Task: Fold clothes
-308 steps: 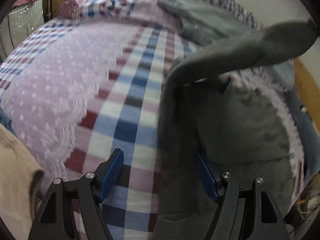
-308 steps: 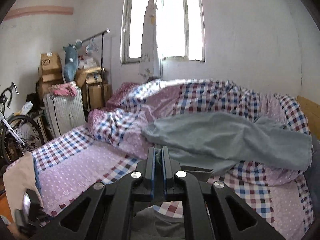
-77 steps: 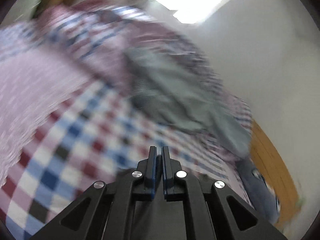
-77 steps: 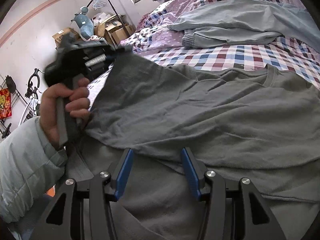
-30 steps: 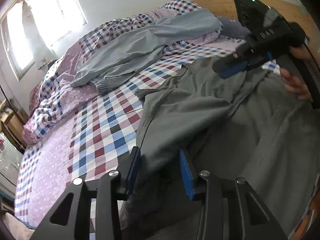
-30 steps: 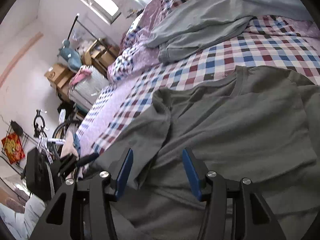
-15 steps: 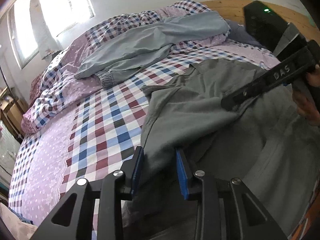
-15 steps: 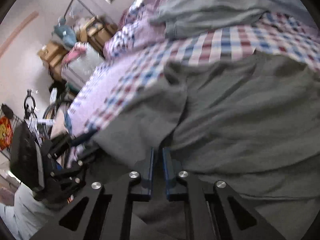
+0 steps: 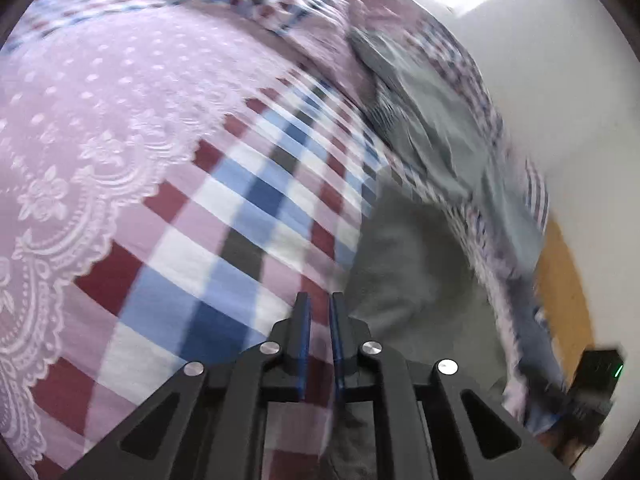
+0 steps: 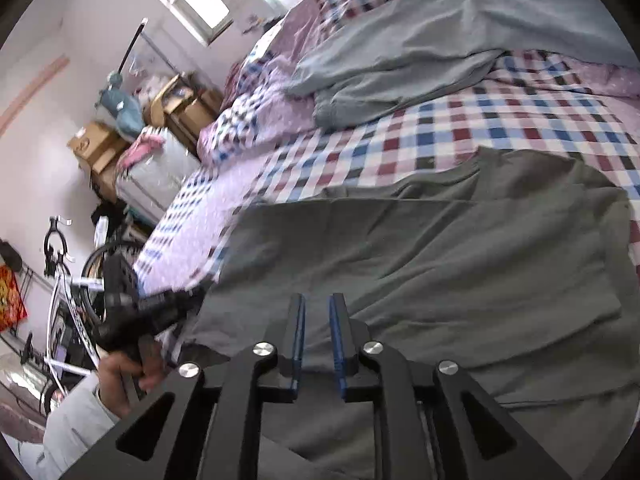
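Now | left tongs (image 9: pixel 318 334) narrow, closing (empty) | right tongs (image 10: pixel 318 334) narrow, over grey shirt (image 10: pixel 440 264)

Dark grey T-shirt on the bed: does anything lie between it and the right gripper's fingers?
Nothing visible does. The right gripper sits directly over the dark grey T-shirt, whose cloth fills the narrow gap between the fingers. The light grey garment lies farther up the bed, apart from it.
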Demonstrator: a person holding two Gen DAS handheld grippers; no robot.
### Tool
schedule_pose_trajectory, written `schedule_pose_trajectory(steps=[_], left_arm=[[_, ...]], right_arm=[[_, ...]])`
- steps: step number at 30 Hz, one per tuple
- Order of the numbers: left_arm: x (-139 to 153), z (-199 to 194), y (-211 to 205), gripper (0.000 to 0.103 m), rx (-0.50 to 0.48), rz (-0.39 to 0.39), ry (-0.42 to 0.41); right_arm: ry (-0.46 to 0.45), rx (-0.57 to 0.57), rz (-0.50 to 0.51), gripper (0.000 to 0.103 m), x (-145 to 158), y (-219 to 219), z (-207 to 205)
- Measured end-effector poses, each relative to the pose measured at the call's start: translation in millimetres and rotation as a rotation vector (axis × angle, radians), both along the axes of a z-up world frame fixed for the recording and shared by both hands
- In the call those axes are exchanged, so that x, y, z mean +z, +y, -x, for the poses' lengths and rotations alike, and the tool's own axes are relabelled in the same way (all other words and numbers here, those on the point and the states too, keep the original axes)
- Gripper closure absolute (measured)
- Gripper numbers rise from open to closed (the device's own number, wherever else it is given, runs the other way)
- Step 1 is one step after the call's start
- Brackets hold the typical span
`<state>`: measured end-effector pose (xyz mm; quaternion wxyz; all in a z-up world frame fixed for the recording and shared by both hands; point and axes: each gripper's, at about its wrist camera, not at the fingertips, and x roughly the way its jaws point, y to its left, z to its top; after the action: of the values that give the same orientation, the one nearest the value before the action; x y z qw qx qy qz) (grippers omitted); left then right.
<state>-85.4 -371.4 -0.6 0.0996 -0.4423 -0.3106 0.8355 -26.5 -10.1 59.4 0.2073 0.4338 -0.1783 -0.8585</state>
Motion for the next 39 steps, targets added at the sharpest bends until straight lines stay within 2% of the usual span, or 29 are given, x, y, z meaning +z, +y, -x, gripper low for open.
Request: schedule_pose_trajectory(steps=[2, 4, 6, 10, 13, 19, 25, 29, 33, 35, 37, 39], left_arm=[[3.7, -0.6, 3.8, 0.089, -0.004, 0.031, 0.004], [6.8, -0.9, 10.5, 0.079, -0.022, 0.061, 0.010], [8.4, -1.6, 15.7, 0.070, -0.039, 0.059, 0.019], [8.4, 1.5, 8.5, 0.055, -0.049, -0.038, 0.034], [7.1, 11.4, 7.1, 0.053, -0.057, -0.080, 0.036], [4.1, 31.1, 8.3, 0.053, -0.078, -0.082, 0.029], [1.4, 64.3, 10.2, 0.052, -0.096, -0.086, 0.037], [-2.4, 83.3, 15.0, 0.052, -0.113, -0.114, 0.035], [-4.1, 91.3, 26.8, 0.052, -0.142, -0.125, 0.042], [-3.0, 93.0, 33.4, 0.059, -0.159, -0.119, 0.053], [0.0, 93.8, 36.7, 0.090, -0.159, -0.109, 0.072], [4.3, 92.3, 36.9, 0.095, -0.148, -0.093, 0.098]], right_arm=[[0.003, 0.027, -0.026, 0.075, -0.6, -11.9, 1.9], [0.008, 0.048, -0.051, 0.062, -1.0, -23.8, 4.6], [0.009, 0.061, -0.064, 0.061, -0.2, -32.3, 7.9], [0.005, 0.075, -0.090, 0.059, 3.1, -45.1, 23.2], [0.005, 0.094, -0.125, 0.055, 10.7, -53.4, 44.9], [-0.024, 0.123, -0.194, 0.054, 19.5, -64.9, 108.5], [-0.103, 0.152, -0.323, 0.054, -6.5, -69.8, 174.4], [-0.112, 0.255, -0.347, 0.054, -22.6, -72.1, 198.5], [-0.103, 0.286, -0.373, 0.054, -34.8, -70.3, 211.1], [-0.100, 0.295, -0.370, 0.054, -39.2, -71.4, 214.8], [-0.097, 0.324, -0.387, 0.054, -44.5, -77.4, 218.1], [-0.097, 0.355, -0.434, 0.054, -50.8, -85.3, 218.8]])
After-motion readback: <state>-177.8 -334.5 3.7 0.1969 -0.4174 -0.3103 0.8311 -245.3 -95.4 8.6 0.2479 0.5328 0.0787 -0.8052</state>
